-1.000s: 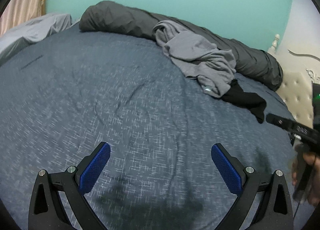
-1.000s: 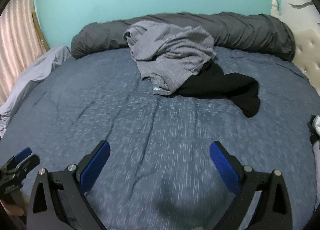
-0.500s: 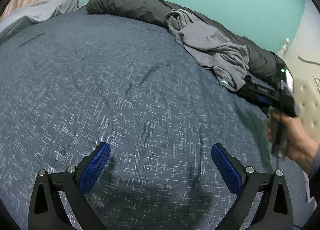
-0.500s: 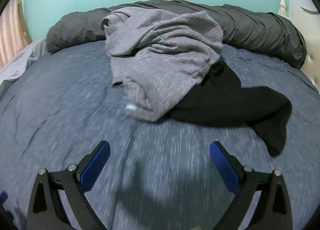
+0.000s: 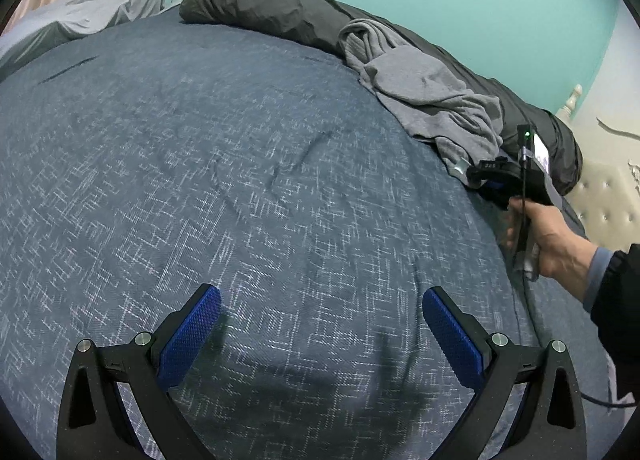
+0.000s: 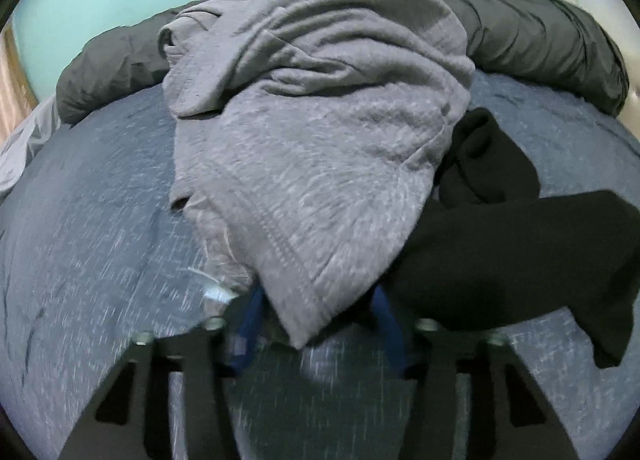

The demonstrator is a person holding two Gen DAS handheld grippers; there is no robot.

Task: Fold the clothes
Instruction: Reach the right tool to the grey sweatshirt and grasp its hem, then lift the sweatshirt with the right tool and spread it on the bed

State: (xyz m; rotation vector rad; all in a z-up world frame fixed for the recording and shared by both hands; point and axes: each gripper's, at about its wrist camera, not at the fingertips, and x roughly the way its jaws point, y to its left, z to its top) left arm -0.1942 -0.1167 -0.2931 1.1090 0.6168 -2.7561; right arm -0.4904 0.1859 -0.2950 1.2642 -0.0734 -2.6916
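A crumpled grey garment (image 6: pixel 312 164) lies on the blue bedspread (image 6: pixel 100 252), partly over a black garment (image 6: pixel 520 244). My right gripper (image 6: pixel 316 320) is at the grey garment's near hem; its jaws have narrowed around the hem's tip, with blue pads (image 6: pixel 248 324) either side, blurred. In the left wrist view the grey garment (image 5: pixel 432 100) lies at the far right with the right gripper (image 5: pixel 504 180) at its edge. My left gripper (image 5: pixel 320 324) is open and empty, low over the bedspread (image 5: pixel 200 164).
A rolled dark grey duvet (image 6: pixel 540 36) lies along the teal wall behind the clothes. A light grey sheet (image 5: pixel 80 20) is at the far left. A tufted cream headboard (image 5: pixel 604 208) stands at the right.
My right gripper moved forward to the grey garment and its jaws closed in around the hem. My left gripper stayed open and drifted slightly forward.
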